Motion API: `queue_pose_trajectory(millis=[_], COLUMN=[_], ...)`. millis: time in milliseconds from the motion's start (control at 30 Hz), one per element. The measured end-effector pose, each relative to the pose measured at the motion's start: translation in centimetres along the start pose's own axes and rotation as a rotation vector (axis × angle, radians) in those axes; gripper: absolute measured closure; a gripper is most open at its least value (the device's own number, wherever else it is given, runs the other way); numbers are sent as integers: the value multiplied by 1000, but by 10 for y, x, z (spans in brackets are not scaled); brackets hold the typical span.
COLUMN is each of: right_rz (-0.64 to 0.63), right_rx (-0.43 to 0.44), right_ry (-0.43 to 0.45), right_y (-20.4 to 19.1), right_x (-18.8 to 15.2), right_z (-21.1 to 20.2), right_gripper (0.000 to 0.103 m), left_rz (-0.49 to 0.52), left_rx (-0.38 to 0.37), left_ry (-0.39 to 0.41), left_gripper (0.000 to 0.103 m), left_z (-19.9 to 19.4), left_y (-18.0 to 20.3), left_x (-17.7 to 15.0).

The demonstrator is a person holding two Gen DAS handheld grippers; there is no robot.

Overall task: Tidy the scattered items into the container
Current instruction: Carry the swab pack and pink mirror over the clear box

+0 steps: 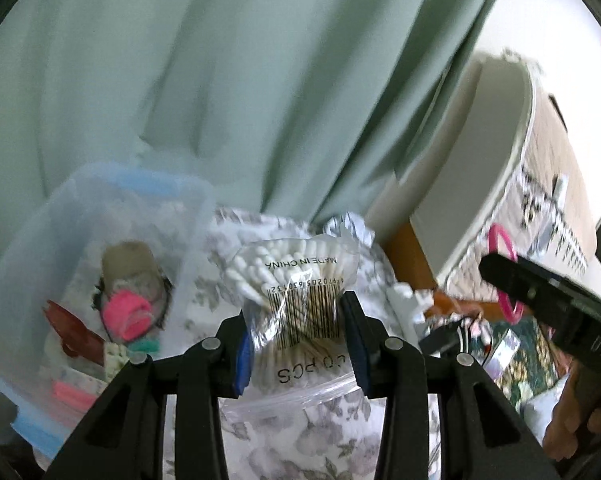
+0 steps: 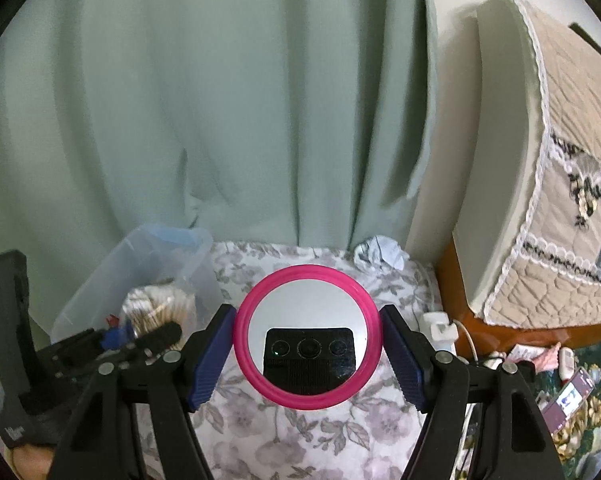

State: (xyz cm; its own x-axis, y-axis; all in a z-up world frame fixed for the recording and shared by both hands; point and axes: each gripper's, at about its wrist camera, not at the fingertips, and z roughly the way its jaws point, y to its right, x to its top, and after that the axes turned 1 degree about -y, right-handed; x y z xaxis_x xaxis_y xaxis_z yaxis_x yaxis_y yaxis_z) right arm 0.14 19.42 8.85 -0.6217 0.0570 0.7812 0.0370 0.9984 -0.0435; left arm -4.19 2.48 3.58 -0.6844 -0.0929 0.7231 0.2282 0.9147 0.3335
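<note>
My left gripper (image 1: 298,328) is shut on a clear bag of cotton swabs (image 1: 296,280), held above the flowered cloth just right of the clear plastic container (image 1: 32,248). That container holds a pink hair tie (image 1: 130,316), a red clip and other small items. My right gripper (image 2: 308,340) is shut on a round mirror with a pink rim (image 2: 306,332), its fingers (image 2: 212,356) pressing the rim from both sides. In the right wrist view the container (image 2: 172,248) stands at the left, with the left gripper (image 2: 140,340) and the swab bag (image 2: 160,304) over it.
A green curtain (image 2: 220,100) hangs behind. A crumpled tissue (image 2: 380,254) lies at the back of the flowered cloth (image 2: 284,440). A white appliance under a quilted cover (image 2: 540,160) stands at the right, with a phone (image 2: 572,396) and cables below it.
</note>
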Motion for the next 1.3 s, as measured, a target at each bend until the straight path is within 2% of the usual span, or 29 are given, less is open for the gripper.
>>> queue_pose_trajectory(millis=[300, 567, 933, 1300], right_rz=[-44, -100, -177, -250], right_rx=[96, 171, 264, 332], right_ry=[78, 81, 68, -6], right_y=[-40, -80, -134, -177], right_x=[21, 28, 34, 25], right_z=[-11, -3, 13, 45], right_gripper=[28, 28, 28, 28], left_rz=[-30, -67, -142, -224], left_rx=[77, 161, 226, 276], left_ry=[136, 192, 199, 162], left_gripper=[62, 62, 62, 62], left_z=[-50, -76, -89, -83], left_y=[-28, -62, -103, -145], left_x=[24, 29, 24, 14])
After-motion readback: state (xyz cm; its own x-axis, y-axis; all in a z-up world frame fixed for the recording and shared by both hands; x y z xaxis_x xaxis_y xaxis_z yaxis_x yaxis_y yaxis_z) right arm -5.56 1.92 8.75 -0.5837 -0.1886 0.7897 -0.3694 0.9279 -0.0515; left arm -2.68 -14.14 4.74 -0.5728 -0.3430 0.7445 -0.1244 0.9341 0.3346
